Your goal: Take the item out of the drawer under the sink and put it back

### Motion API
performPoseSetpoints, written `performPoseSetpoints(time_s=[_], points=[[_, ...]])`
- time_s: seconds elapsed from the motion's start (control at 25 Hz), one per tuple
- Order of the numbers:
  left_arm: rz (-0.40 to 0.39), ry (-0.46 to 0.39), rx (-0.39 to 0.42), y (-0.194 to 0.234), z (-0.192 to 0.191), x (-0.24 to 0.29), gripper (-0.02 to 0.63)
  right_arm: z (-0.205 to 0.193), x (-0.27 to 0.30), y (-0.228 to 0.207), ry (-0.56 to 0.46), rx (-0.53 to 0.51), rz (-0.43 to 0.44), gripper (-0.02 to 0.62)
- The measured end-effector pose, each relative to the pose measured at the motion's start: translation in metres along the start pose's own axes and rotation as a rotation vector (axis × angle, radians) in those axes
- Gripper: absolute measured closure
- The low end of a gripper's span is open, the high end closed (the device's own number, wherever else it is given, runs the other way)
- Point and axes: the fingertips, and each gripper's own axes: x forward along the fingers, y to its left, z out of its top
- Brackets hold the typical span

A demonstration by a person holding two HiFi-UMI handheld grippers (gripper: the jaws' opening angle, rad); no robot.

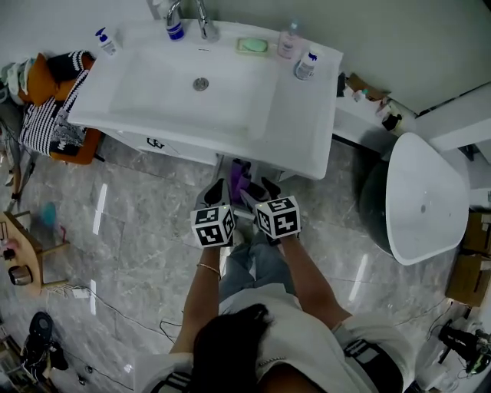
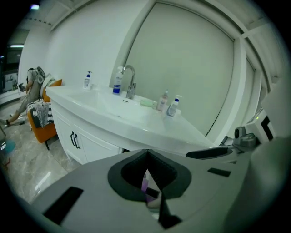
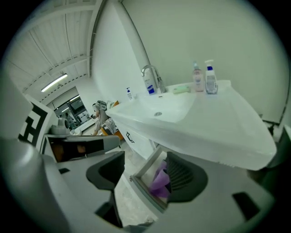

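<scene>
Two grippers are seen in the lower centre of the head view, below one white sink (image 1: 201,83). Four bottles, one faucet (image 1: 203,18) and one green soap bar (image 1: 252,45) are counted on its rim.

One drawer (image 3: 144,164) stands open beneath the sink, and one purple item (image 3: 160,179) is seen inside it. The jaws of the right gripper (image 1: 261,192) are spread wide. In the right gripper view the item is framed between them, close against the right-hand pad, though contact cannot be judged.

The jaws of the left gripper (image 1: 217,190) are drawn together at the tips with nothing clamped. Only a sliver of purple is glimpsed through the narrow gap behind them.

The item's shape cannot be made out, and the drawer's far end is hidden by the sink.
</scene>
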Motion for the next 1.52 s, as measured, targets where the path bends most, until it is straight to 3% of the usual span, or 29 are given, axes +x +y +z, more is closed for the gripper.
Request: performPoseSetpoints(time_s=[0.24,0.48,0.68,1.0,1.52], points=[[-0.026,-0.066,0.030,-0.020,0.025,-0.028,0.603,0.033,-0.032,0.009,-0.097,-0.056,-0.014,0.312],[-0.037,-0.128,0.022,-0.036,0.045,-0.046,0.603,0.046,-0.057,0.021,-0.142,-0.130,-0.037,0.453],[-0.059,-0.157,0.039,-0.044,0.057,-0.055,0.603,0.052,-0.061,0.035,-0.169,-0.160,-0.007,0.560],[-0.043,-0.173,0.009,-0.040,0.062,-0.061,0.603,0.050,-0.061,0.032,-0.159,-0.135,-0.057,0.577],[-0.043,-0.135,0.030,-0.035,0.046,-0.052,0.604,0.048,-0.052,0.038,-0.155,-0.131,-0.033,0.578]])
